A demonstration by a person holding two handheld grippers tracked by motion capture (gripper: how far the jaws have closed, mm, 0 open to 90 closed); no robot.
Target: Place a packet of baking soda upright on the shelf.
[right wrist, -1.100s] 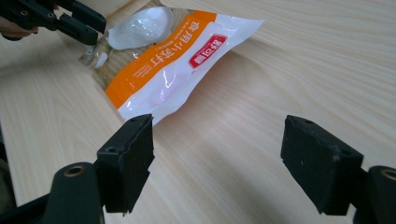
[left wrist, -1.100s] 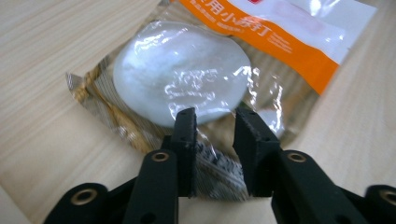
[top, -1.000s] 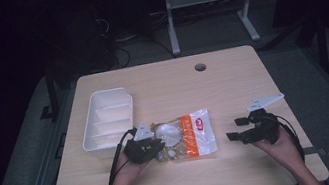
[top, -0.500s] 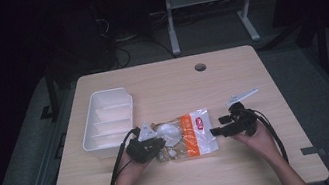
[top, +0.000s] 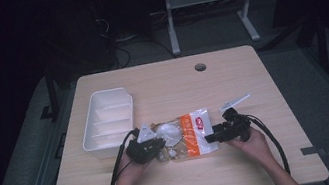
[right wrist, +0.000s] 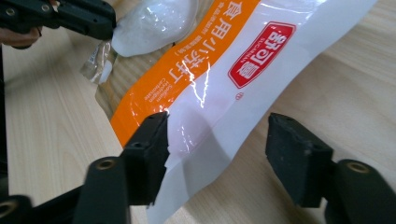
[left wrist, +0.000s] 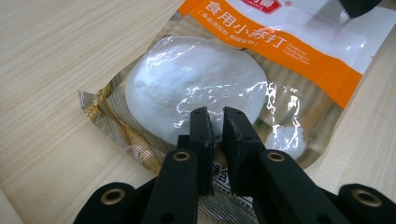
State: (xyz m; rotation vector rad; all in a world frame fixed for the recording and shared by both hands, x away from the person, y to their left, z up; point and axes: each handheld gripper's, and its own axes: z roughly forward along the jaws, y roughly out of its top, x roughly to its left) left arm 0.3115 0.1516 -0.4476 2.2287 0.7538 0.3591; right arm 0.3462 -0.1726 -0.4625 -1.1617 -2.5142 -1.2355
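**Mia:** Where is the bag?

**Sam:** The bag (top: 185, 137) lies flat on the table (top: 253, 88), in the lower middle of the high view. It stretches from left to right, between the two hands. A white tray (top: 107, 125) sits up and to the left of it.

**Mia:** Which claw is nearer to it?

**Sam:** Both are right at it. The left gripper (left wrist: 215, 122) is at the left end, where the white lump of powder (left wrist: 196, 88) shows through the clear part. The right gripper (right wrist: 217, 140) is at the right end, the white and orange part.

**Mia:** Is the left one holding it?

**Sam:** Its jaws are almost together, with a thin gap. They look pinched on the clear edge of the bag, down by the bottom of the left gripper view.

**Mia:** And the right one?

**Sam:** Its jaws are wide apart. The white end of the bag lies between them. One jaw is touching its edge, the other is off to the side. It holds nothing. To grab, it probably just needs to squeeze.
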